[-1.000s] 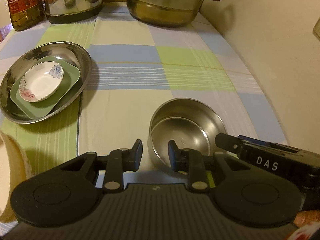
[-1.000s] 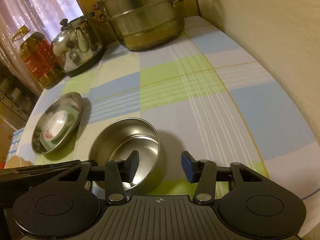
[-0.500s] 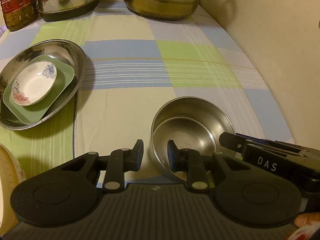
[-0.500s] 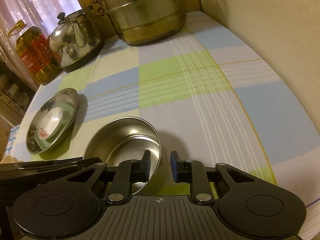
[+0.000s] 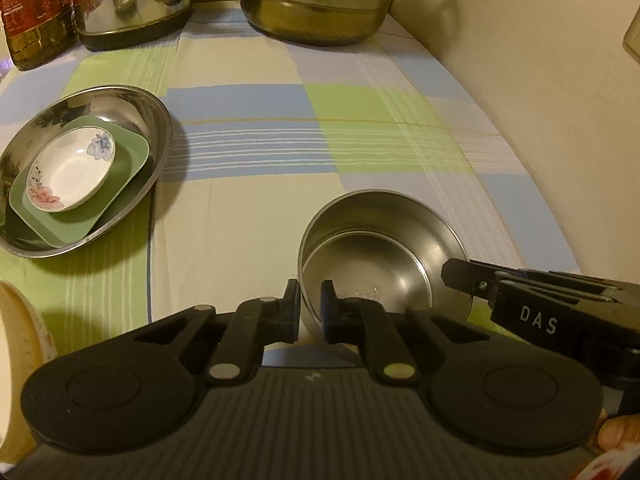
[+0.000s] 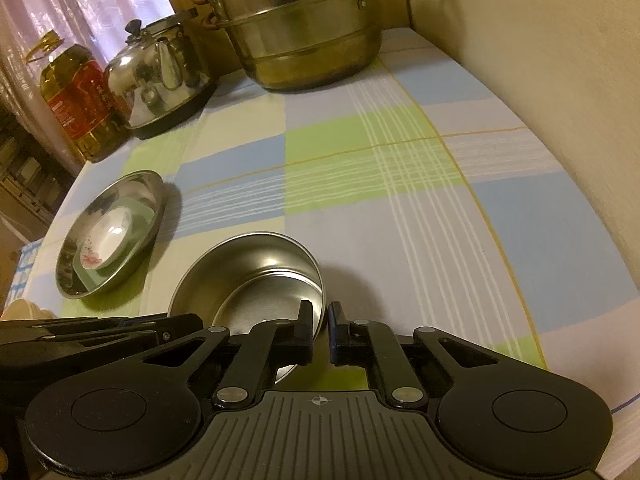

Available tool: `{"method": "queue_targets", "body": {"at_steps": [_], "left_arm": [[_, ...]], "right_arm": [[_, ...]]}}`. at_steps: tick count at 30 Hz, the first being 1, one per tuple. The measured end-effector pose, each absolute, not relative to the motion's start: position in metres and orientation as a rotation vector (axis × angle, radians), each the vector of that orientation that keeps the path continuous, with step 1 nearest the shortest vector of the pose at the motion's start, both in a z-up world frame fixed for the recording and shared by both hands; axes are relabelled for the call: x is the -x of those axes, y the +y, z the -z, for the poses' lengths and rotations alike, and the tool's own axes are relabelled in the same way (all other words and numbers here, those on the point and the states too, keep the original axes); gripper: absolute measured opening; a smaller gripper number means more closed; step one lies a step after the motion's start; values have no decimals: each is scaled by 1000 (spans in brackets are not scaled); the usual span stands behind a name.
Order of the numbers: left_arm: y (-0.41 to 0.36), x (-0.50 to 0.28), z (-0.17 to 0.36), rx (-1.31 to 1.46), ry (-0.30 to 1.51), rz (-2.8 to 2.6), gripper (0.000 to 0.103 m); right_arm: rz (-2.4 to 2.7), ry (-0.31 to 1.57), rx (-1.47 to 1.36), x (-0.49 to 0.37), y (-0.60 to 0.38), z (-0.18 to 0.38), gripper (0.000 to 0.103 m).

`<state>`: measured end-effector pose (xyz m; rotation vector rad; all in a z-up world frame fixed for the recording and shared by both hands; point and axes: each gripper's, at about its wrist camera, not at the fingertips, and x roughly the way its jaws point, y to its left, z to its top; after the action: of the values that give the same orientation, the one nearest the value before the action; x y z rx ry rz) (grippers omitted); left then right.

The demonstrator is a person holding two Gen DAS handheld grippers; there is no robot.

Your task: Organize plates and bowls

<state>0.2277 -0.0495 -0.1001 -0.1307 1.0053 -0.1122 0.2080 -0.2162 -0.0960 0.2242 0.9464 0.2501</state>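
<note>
A steel bowl [image 5: 384, 256] sits on the checked tablecloth near the front; it also shows in the right wrist view [image 6: 248, 276]. My left gripper [image 5: 310, 312] is shut on its near left rim. My right gripper [image 6: 319, 328] is shut on its right rim, and its black body shows in the left wrist view [image 5: 540, 308]. To the left, a wide steel plate [image 5: 156, 120] holds a green square dish [image 5: 124, 184] with a small white flowered dish [image 5: 68, 172] on top. The stack also shows in the right wrist view [image 6: 76, 256].
A large steel steamer pot [image 6: 296, 28], a kettle [image 6: 160, 76] and an oil bottle [image 6: 76, 100] stand along the back. A wall [image 6: 540, 80] runs along the right side. A pale rim [image 5: 16, 344] shows at the left edge.
Both grippers have closed onto the steel bowl's rim, the right one from wide open. The bowl has tilted slightly and both views have shifted a little.
</note>
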Motion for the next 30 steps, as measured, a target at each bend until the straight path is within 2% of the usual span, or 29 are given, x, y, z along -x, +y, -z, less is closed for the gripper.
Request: {"method": "queue_targets", "body": {"at_steps": [30], "left_arm": [[-18, -93, 32, 212, 869, -3, 9]], "right_arm": [[-472, 936, -198, -117, -195, 30, 8]]}}
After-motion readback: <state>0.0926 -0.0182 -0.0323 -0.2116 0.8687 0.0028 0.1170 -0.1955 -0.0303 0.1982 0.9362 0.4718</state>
